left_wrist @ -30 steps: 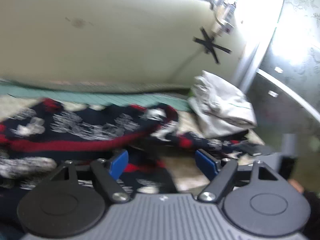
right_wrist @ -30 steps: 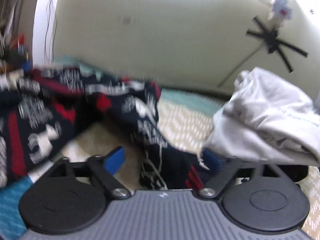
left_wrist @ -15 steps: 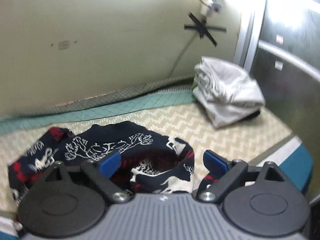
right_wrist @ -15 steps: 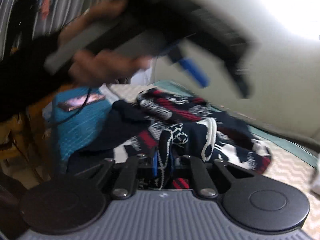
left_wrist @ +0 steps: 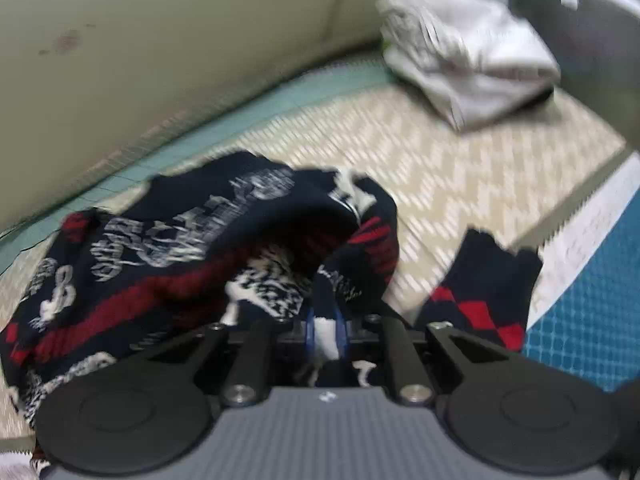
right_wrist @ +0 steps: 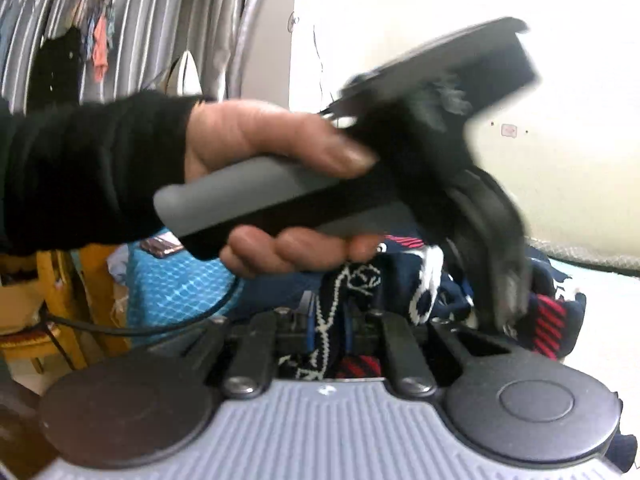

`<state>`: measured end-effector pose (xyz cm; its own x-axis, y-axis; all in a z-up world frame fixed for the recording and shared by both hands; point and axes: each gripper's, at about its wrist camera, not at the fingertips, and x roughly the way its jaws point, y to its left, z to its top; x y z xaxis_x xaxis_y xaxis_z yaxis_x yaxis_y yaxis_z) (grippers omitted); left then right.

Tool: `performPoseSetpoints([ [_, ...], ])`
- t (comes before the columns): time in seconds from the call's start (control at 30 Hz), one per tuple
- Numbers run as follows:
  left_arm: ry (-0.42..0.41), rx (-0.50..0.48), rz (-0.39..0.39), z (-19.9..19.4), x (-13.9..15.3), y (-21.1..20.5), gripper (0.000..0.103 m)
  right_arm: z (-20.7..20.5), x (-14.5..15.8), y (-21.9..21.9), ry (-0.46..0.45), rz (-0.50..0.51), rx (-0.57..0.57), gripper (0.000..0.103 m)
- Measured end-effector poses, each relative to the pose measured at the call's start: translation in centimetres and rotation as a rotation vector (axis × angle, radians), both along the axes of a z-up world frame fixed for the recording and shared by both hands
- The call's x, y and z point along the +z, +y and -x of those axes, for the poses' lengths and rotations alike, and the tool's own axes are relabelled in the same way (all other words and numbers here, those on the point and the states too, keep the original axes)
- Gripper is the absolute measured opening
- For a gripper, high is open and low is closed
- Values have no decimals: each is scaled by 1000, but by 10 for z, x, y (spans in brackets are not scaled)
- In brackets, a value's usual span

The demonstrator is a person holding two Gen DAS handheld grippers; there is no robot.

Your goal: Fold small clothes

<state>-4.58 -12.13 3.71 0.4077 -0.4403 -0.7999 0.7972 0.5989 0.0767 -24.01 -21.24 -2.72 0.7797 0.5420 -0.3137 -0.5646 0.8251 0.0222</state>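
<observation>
The left gripper (left_wrist: pixel 325 330), wide open a moment ago, is now pinching the patterned garment (left_wrist: pixel 192 232); the right gripper (right_wrist: pixel 328 330) is likewise clamping it, readying a fold.

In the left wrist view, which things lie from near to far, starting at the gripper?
left gripper with jaws shut on cloth → dark patterned garment → zigzag mat → folded grey clothes → wall.
</observation>
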Motion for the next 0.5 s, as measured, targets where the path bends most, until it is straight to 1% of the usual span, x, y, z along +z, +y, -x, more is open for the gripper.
performPoseSetpoints([
  [0.03,-6,16,54,0,10,17,10,2,3,-6,2,-7,28,15],
  [0.07,-11,36,120,0,23,39,10,4,6,-14,-8,-15,37,31],
  [0.1,-19,64,189,1,35,63,10,8,11,-23,-28,-30,45,41],
  [0.13,-27,104,257,2,46,92,10,14,14,-29,-45,-41,35,42],
  [0.17,-31,153,328,4,53,124,10,12,20,-39,-41,-59,33,41],
  [0.2,-36,203,392,7,58,155,10,9,28,-49,-28,-95,37,40],
  [0.27,-30,326,484,13,58,214,10,-6,43,-73,-3,-189,21,40],
  [0.3,-22,394,515,16,55,241,10,-18,50,-81,6,-207,4,40],
  [0.37,-29,510,547,26,46,283,10,-49,60,-90,20,-189,-45,37],
  [0.43,-27,607,583,37,34,319,10,-87,66,-90,50,-150,-74,37],
  [0.5,-14,671,600,41,24,340,10,-127,67,-83,105,-119,-74,37],
])
